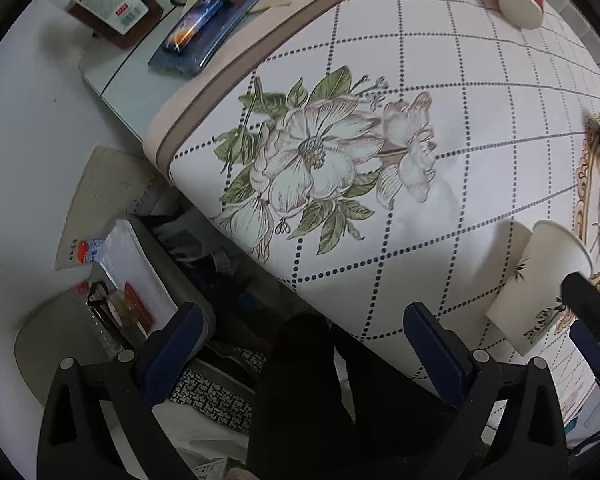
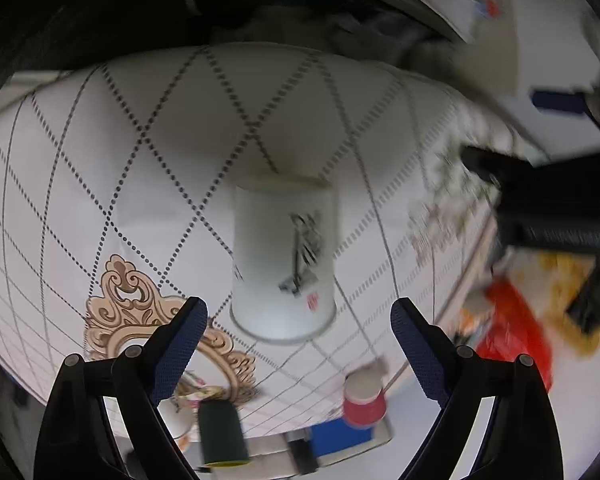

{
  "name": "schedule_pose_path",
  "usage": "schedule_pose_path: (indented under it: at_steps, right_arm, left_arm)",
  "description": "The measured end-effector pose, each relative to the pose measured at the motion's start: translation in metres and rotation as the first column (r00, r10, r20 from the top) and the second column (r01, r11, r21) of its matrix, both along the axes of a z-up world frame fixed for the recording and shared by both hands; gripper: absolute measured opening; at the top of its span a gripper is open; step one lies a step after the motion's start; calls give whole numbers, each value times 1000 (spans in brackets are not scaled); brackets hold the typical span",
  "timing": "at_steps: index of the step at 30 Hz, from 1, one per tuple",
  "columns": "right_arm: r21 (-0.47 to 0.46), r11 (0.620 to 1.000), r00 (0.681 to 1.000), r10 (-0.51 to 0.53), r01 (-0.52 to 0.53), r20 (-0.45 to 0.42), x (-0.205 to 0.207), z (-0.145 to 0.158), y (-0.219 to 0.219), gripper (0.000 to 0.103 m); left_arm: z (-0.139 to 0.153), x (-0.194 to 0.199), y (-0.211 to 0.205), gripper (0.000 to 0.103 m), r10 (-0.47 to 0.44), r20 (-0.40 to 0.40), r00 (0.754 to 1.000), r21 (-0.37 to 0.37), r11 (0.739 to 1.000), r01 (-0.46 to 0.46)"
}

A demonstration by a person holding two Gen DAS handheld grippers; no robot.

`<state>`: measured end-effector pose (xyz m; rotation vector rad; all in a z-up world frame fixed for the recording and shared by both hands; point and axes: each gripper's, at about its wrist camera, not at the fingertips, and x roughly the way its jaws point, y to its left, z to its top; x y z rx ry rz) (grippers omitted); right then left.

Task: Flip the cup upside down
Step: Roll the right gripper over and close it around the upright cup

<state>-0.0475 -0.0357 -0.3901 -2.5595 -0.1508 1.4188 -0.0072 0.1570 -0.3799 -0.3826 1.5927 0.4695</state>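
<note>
White paper cup [image 2: 284, 256] rests on the patterned surface [image 2: 100, 168], just beyond the flower [image 1: 320, 160], centred before the released right claw [image 2: 298, 344] for gripping; left claw [image 1: 300, 344] idles released.

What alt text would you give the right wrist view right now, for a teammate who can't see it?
A white paper cup with dark ink artwork stands on the grid-patterned tablecloth, centred just ahead of the open right hand-held gripper, untouched. Beyond it are a red cup and a dark cup; the image is motion-blurred.
</note>
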Motion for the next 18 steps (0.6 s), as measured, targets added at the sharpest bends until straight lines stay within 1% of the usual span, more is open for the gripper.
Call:
schedule_pose_path:
  at_steps: [4,7,18]
  right_arm:
    - [-71,993,995,99,-100,-8,-4,-16,-6,95]
    - [-98,985,990,141,-141,-6,-5,-25,-7,95]
    - [-122,978,986,166,-166,-14,-8,-41,2,95]
  left_arm:
    - [-5,-2,4,103,7,-5,1000,-5,1000,-7]
    - [-8,-3,8,103,11,-9,1000,-2,1000,-11]
    - [-17,-4,18,103,0,-24,1000,0,1000,0]
